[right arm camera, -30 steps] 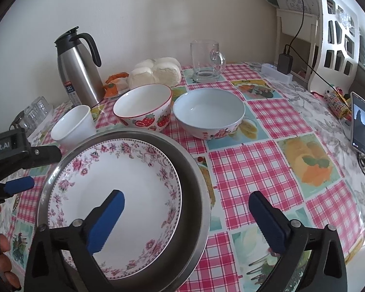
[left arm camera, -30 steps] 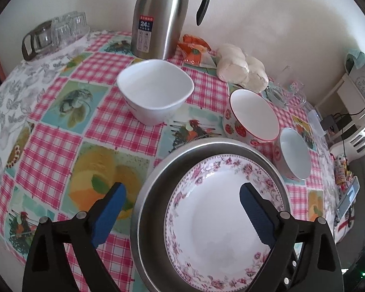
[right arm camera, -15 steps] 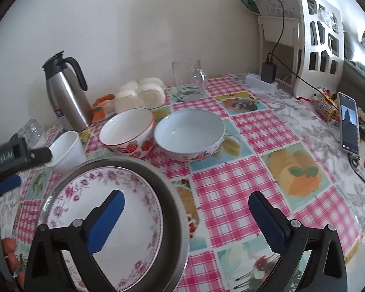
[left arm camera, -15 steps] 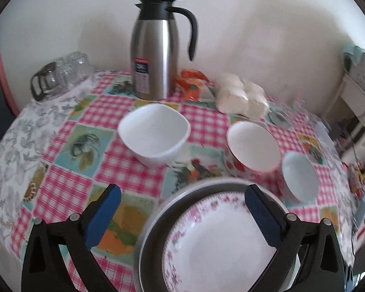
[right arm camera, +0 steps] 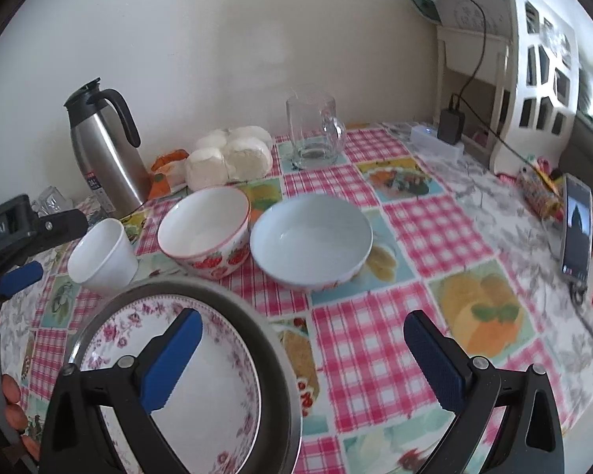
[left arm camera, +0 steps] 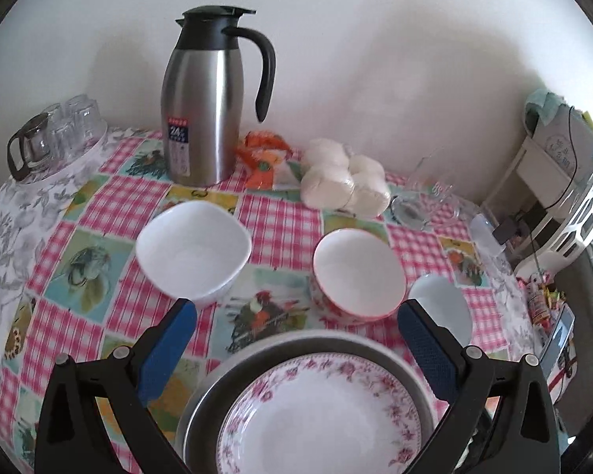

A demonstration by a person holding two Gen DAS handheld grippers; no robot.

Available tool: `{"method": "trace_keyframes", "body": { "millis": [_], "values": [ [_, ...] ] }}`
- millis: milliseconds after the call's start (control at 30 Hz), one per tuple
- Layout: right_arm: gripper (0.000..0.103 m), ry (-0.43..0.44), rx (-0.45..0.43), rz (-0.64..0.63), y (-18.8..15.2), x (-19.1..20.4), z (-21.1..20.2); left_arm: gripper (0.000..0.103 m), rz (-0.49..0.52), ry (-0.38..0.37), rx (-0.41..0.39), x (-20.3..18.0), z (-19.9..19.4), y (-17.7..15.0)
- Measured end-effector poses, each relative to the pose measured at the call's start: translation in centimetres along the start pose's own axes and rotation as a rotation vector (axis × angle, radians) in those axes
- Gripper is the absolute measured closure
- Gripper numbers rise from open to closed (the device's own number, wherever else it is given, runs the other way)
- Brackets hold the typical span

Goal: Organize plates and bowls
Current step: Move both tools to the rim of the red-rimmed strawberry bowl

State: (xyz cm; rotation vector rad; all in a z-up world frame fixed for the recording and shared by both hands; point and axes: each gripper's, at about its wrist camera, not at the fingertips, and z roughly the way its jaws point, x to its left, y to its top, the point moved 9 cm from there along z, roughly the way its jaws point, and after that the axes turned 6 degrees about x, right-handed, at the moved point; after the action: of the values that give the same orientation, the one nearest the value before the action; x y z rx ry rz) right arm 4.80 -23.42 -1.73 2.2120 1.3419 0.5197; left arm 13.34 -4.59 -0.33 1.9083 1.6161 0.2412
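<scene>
Both grippers hover above the table [right arm camera: 415, 245] with nothing held. The left gripper [left arm camera: 296, 339] has just been opening and its jaws stand wide and empty; the right gripper [right arm camera: 302, 349] is likewise spread wide over bare cloth. The landmark is the metal pan [left arm camera: 296, 345], at the near edge of the table, with the floral plate [left arm camera: 316, 414] lying inside it. Behind the pan stand three bowls in a row: the square white bowl [left arm camera: 193, 249] to its left, the strawberry bowl [left arm camera: 355, 272] directly behind, and the pale blue bowl [right arm camera: 312, 237] to the right, close beside the strawberry bowl.

Judged risks: the two right-hand bowls sit so close that a finger reaching for one may knock the other. Smooth glazed rims may slip from the pads if gripped shallowly. A bowl lowered into the pan off-centre may strike and chip the plate.
</scene>
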Motion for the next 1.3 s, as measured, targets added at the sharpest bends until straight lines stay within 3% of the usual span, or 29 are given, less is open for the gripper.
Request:
{"method": "trace_keyframes", "body": {
  "millis": [467, 767, 867, 967, 1067, 1300],
  "values": [
    [0.0, -0.017, -0.073, -0.097, 9.9, 1.4, -3.1, 0.002, -0.021, -0.053, 0.028, -1.4, 2.8, 1.5],
    [0.0, -0.086, -0.002, -0.136, 11.4, 2.6, 0.6, 0.005, -0.061, -0.066, 0.109, -0.8, 6.3, 1.2],
    [0.009, -0.079, 0.041, -0.127, 10.9, 2.8, 2.8, 0.024, -0.076, -0.078, 0.135, -0.6, 7.4, 0.9],
    [0.02, -0.06, 0.082, -0.12, 10.4, 3.3, 4.8, 0.027, -0.099, -0.085, 0.161, -0.1, 8.5, 0.6],
    [0.027, -0.048, 0.112, -0.137, 10.0, 4.2, 6.6, 0.037, -0.129, -0.109, 0.184, 0.3, 9.5, 0.3],
    [0.06, -0.012, 0.182, -0.153, 8.7, 5.7, 10.6, 0.047, -0.144, -0.137, 0.213, 0.1, 10.9, -0.3]
  ]
}}
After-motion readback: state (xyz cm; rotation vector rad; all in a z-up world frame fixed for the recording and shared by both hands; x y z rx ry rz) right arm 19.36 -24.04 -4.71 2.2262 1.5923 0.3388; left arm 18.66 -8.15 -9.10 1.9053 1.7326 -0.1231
